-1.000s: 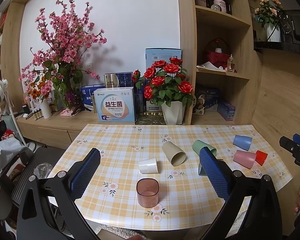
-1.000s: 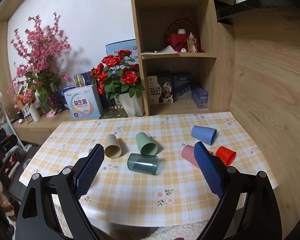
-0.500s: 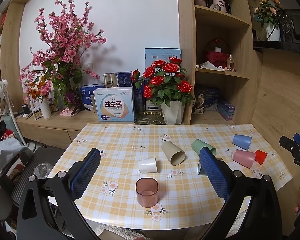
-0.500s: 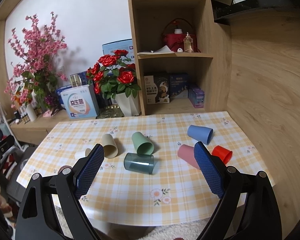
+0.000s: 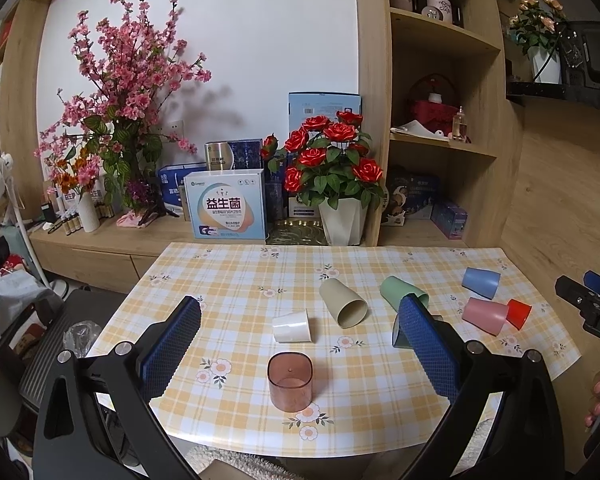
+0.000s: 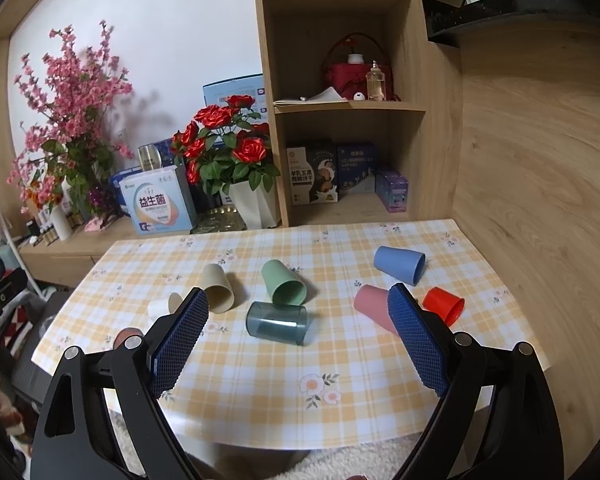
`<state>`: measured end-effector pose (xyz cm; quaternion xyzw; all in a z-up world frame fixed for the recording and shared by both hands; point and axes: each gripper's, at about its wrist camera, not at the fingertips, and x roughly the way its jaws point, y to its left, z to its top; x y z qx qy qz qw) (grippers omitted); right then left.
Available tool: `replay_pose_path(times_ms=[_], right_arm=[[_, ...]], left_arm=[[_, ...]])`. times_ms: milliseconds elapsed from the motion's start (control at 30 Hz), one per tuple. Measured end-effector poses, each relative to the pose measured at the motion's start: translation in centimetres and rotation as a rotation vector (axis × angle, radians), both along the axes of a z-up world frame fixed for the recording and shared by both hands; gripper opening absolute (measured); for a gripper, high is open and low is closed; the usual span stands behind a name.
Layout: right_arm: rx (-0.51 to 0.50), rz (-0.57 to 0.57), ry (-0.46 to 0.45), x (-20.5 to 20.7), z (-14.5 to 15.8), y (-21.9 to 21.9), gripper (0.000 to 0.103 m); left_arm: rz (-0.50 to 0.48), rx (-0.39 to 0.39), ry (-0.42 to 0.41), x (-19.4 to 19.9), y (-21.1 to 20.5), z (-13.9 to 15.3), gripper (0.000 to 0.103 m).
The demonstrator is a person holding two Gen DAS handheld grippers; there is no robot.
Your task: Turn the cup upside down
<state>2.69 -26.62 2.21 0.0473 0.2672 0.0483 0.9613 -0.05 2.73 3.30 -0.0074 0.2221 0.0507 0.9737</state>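
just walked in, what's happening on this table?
A person holds a hand-held gripper in each hand over a checked table strewn with cups. Both the left hand-held gripper and the right hand-held gripper are open and hold nothing. A translucent pink cup stands with its closed end up; the white cup, beige cup, green cup, teal cup, blue cup, pink cup and red cup lie on their sides.

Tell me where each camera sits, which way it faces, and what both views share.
Left wrist: on the left hand-held gripper, facing the shelf wall across the table; its open blue fingers frame the translucent pink cup, and the other gripper shows at the right edge.
Right wrist: on the right hand-held gripper, facing the same wall from further right; open fingers frame the teal cup.
Shared: beige cup, green cup, rose pot.
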Motion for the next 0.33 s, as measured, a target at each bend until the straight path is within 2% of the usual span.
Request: replay_pose_path(times_ms=[333], right_arm=[[0.021,-0.029,-0.024,-0.35,-0.61,-0.16,0.088]], left_arm=[[0.020,0.007,-0.011,-0.13,-0.08,0.10,0.097]])
